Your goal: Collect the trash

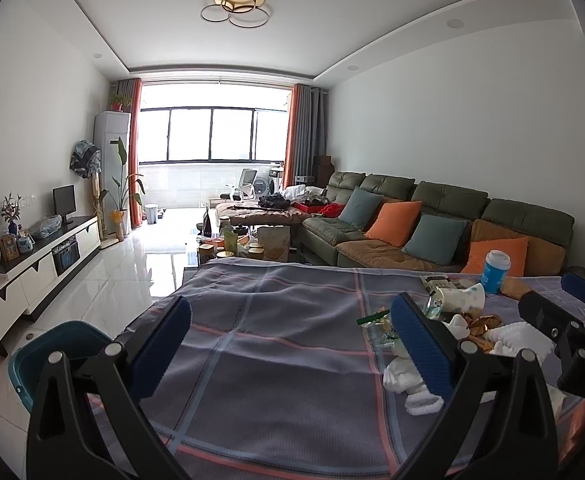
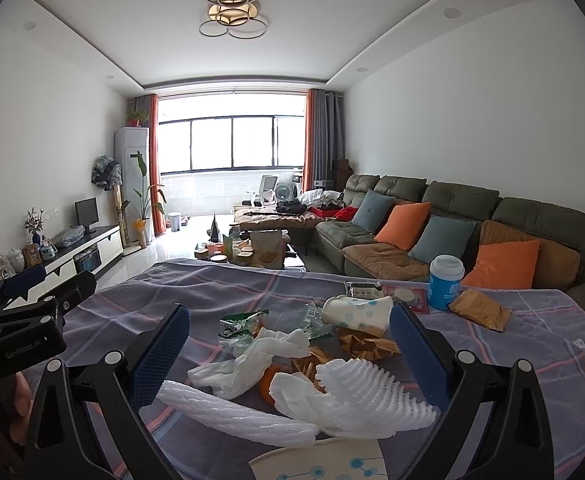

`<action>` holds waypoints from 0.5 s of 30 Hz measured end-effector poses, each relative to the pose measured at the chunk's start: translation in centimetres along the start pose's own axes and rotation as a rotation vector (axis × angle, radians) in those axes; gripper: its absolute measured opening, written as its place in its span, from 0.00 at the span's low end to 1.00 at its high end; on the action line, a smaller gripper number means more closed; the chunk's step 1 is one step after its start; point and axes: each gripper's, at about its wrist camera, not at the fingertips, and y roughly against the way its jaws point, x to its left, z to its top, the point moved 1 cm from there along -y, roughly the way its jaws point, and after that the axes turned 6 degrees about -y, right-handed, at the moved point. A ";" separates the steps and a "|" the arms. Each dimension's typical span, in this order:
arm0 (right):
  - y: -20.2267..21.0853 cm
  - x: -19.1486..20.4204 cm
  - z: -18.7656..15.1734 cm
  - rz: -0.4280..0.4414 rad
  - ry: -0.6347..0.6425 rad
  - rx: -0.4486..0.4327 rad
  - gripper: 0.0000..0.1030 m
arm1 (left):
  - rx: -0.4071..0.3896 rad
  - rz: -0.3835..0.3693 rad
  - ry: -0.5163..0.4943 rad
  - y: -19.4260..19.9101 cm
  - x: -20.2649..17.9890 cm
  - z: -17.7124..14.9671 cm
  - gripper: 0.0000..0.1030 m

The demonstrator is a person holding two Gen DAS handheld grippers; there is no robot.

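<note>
A pile of trash lies on the checked tablecloth point(image 2: 180, 280): white foam fruit nets point(image 2: 364, 392), crumpled white plastic point(image 2: 252, 356), a crushed dotted paper cup point(image 2: 358, 312), green wrappers point(image 2: 242, 322), golden wrappers point(image 2: 366, 346) and a brown packet point(image 2: 480, 310). A blue cup with a white lid point(image 2: 445, 282) stands upright behind the pile. My right gripper point(image 2: 290, 356) is open, its pads on either side of the heap. My left gripper point(image 1: 292, 344) is open over bare cloth, with the trash point(image 1: 452, 320) just right of its right pad point(image 1: 420, 348). A teal bin point(image 1: 56, 354) sits on the floor at the table's left.
A green sofa point(image 2: 452, 220) with orange and blue cushions runs along the right wall. A cluttered coffee table point(image 1: 244, 246) stands beyond the table's far edge. A white TV cabinet point(image 1: 40, 264) lines the left wall. Another dotted paper piece point(image 2: 324, 460) lies at the near edge.
</note>
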 end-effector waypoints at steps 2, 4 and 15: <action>0.0 0.0 0.0 0.002 0.000 -0.001 0.97 | -0.001 -0.001 -0.001 0.0 -0.1 0.0 0.97; 0.0 0.0 0.0 0.001 0.002 -0.001 0.97 | -0.005 -0.001 -0.002 0.2 0.0 0.1 0.97; 0.1 0.0 -0.1 0.001 0.002 -0.002 0.97 | -0.005 -0.006 -0.001 0.3 0.0 0.0 0.97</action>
